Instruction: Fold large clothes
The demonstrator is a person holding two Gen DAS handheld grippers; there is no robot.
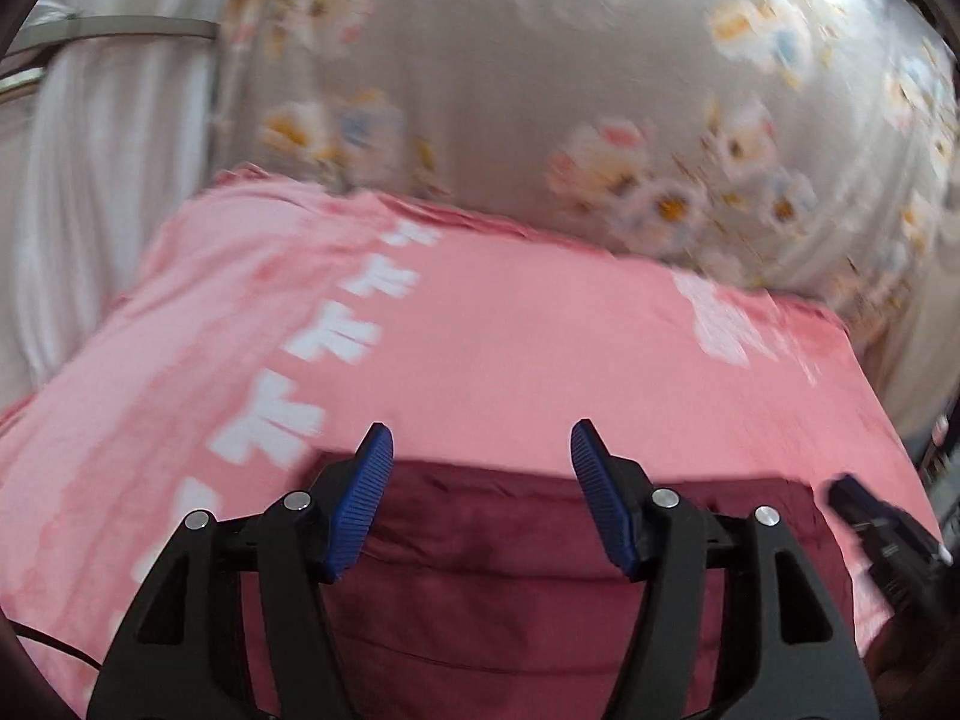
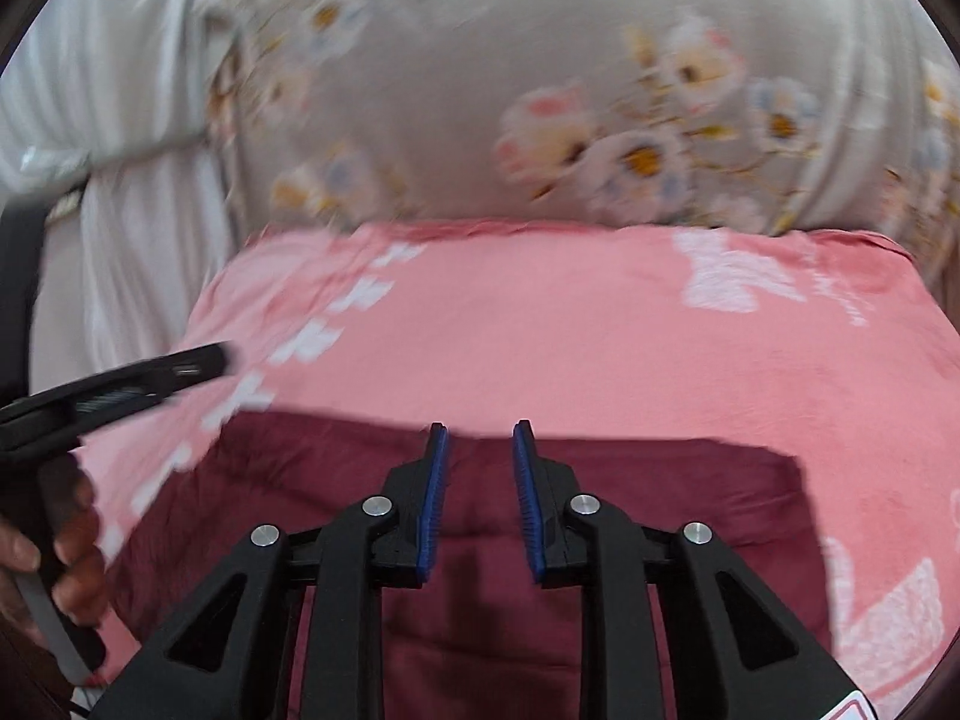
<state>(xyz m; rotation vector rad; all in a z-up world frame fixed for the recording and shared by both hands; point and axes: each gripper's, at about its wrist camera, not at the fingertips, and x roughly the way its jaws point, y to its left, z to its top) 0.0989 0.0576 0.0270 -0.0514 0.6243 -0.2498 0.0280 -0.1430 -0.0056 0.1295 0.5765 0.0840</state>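
Note:
A dark maroon garment (image 1: 480,546) lies folded flat on a pink sheet with white print (image 1: 510,348). My left gripper (image 1: 482,438) hovers above its far edge, blue pads wide apart, nothing between them. In the right wrist view the same maroon garment (image 2: 660,480) spreads under my right gripper (image 2: 480,438), whose pads stand a narrow gap apart with no cloth in them. The left gripper (image 2: 198,363) shows at the left edge of that view, held by a hand (image 2: 66,546). The right gripper's body (image 1: 888,540) appears blurred at the lower right of the left wrist view.
Behind the pink sheet lies a grey floral bedcover (image 1: 540,72) (image 2: 540,90). White curtain-like fabric (image 1: 102,192) (image 2: 120,90) hangs at the left. A dark cable (image 1: 54,642) runs at the lower left. The pink sheet's right edge (image 1: 870,372) drops off.

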